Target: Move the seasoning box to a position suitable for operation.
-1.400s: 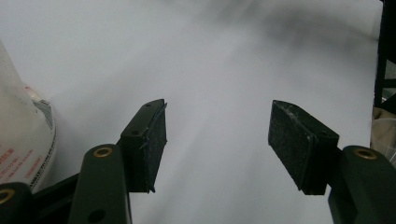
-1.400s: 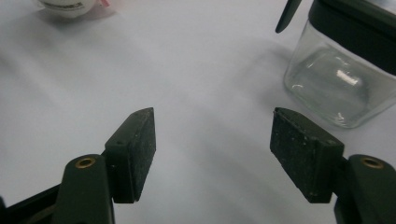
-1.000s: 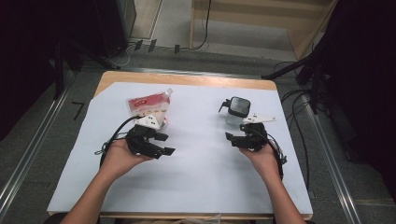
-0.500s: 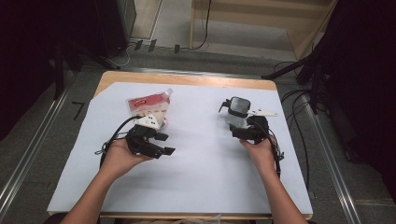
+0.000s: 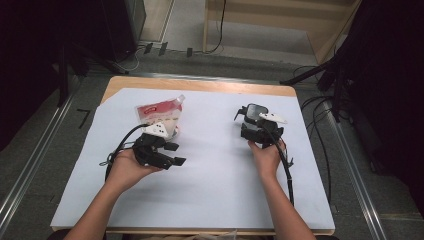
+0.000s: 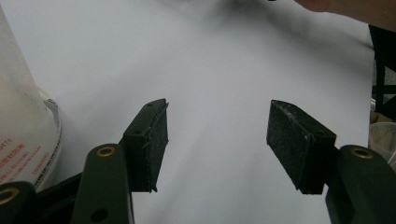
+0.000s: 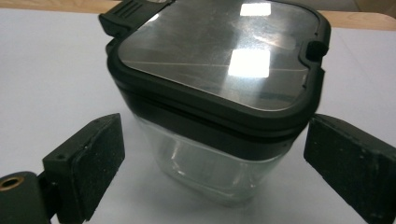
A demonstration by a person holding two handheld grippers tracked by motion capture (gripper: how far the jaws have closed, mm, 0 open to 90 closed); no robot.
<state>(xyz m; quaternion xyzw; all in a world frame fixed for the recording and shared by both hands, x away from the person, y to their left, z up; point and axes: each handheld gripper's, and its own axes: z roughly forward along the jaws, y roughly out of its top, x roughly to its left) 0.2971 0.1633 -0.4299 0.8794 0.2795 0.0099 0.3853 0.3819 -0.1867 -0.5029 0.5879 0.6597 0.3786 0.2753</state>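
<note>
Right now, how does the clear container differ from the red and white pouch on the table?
The clear container is rigid, stands upright and has a dark lid; the pouch is soft, flat and printed red and white. The container sits between the right hand-held gripper's open jaws; the pouch lies beside the left hand-held gripper. Both rest on the white sheet.

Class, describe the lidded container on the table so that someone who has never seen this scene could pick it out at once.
Start at the white sheet that covers the wooden table, then go to its far right part. There the container stands between the open jaws of the right tool, not yet gripped. Unlike the flat red-and-white pouch on the left, it is a clear-walled tub with a black-rimmed, latched lid.
</note>
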